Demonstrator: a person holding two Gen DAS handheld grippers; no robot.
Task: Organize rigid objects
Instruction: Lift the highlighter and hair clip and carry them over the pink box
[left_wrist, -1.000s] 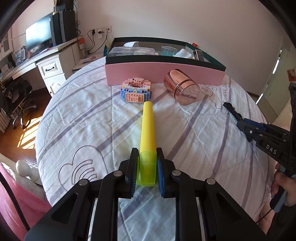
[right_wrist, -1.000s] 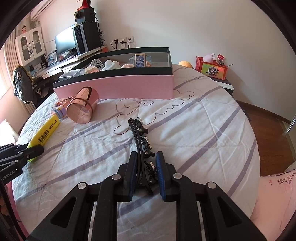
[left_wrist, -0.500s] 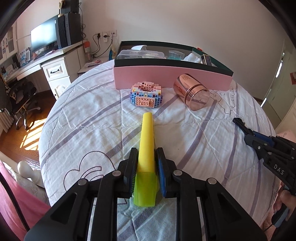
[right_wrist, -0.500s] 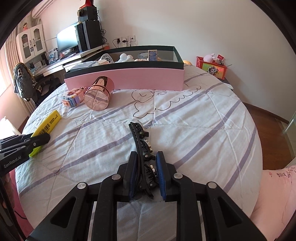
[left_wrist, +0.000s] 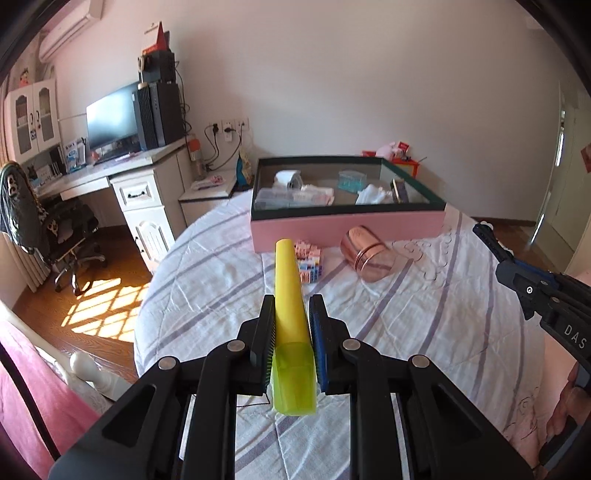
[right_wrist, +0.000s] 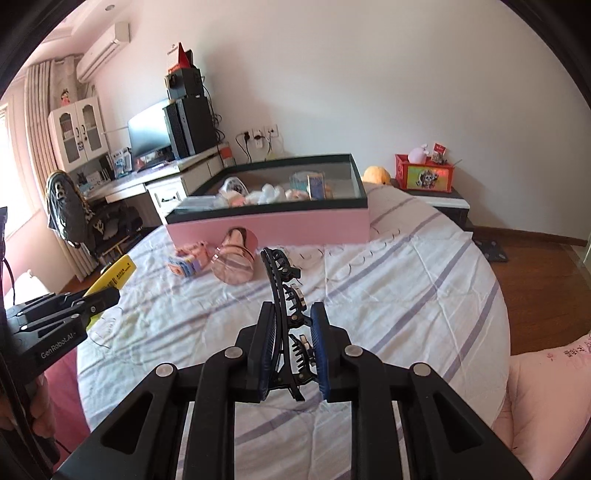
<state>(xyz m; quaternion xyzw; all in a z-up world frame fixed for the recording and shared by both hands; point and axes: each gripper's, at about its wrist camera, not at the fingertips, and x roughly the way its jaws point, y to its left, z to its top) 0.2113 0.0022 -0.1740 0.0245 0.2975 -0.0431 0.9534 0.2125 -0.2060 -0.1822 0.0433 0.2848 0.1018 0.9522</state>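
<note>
Striped white bed quilt carries a pink open-topped box; above it the left hand-held gripper clamps a yellow plastic highlighter; the right hand-held gripper grips a black toothed hair clip.

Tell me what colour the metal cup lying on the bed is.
Shiny rose-gold metal cup, clearest in the left wrist view.

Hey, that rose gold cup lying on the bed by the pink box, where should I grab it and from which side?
Judging by its pose, grip the rose gold cup across its round body, coming from above. It lies on its side in front of the pink box, so the curved wall faces up; the block toy crowds one side.
</note>
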